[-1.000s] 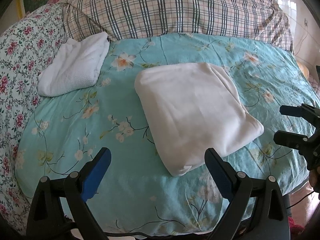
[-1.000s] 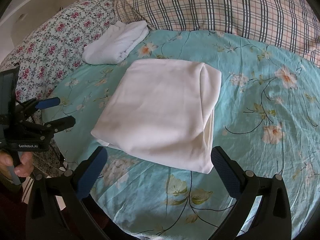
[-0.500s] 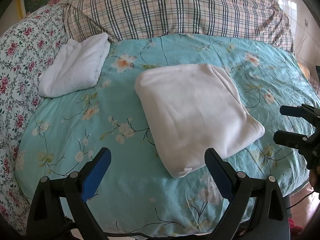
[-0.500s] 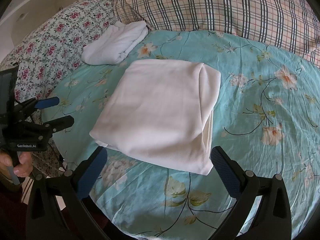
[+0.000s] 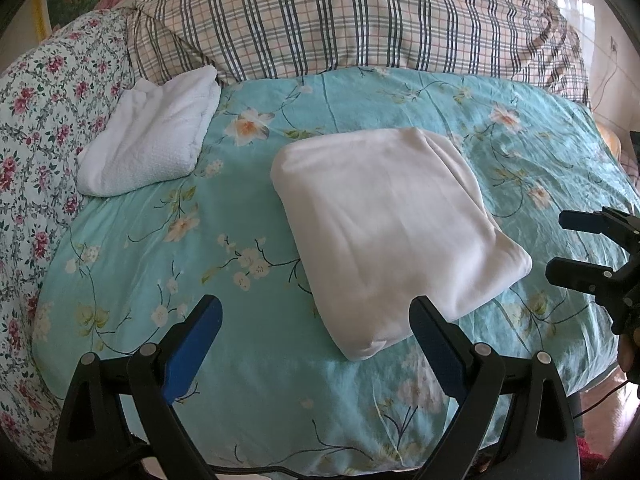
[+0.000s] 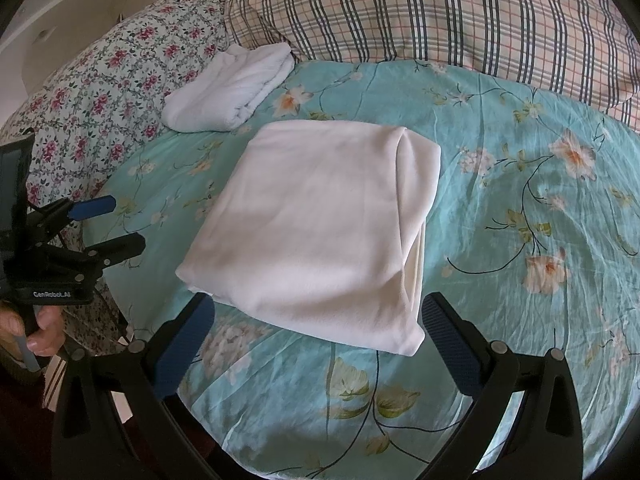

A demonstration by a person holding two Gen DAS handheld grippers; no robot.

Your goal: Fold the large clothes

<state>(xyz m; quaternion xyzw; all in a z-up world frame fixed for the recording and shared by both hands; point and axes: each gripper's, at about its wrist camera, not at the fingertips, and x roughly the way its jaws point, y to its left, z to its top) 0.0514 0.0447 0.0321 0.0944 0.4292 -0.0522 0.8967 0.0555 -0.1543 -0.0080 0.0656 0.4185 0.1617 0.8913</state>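
A cream garment [image 5: 392, 224] lies folded into a thick square on the turquoise flowered bed cover [image 5: 240, 208]; it also shows in the right wrist view [image 6: 320, 232]. My left gripper [image 5: 316, 320] is open and empty, held above the bed's near edge just short of the garment's near corner. My right gripper [image 6: 320, 320] is open and empty, its jaws wide on either side of the garment's near edge, above it. Each gripper shows in the other's view, the right gripper [image 5: 560, 244] at the far right and the left gripper [image 6: 124, 224] at the far left.
A folded white towel [image 5: 152, 136] lies at the back left of the bed, also in the right wrist view [image 6: 232, 88]. A plaid quilt [image 5: 360, 20] is piled along the back. A rose-print pillow [image 5: 40, 120] lies on the left. The bed's edge [image 5: 360, 468] drops off near me.
Both grippers have drawn back and risen very slightly. The folded garment has not moved.
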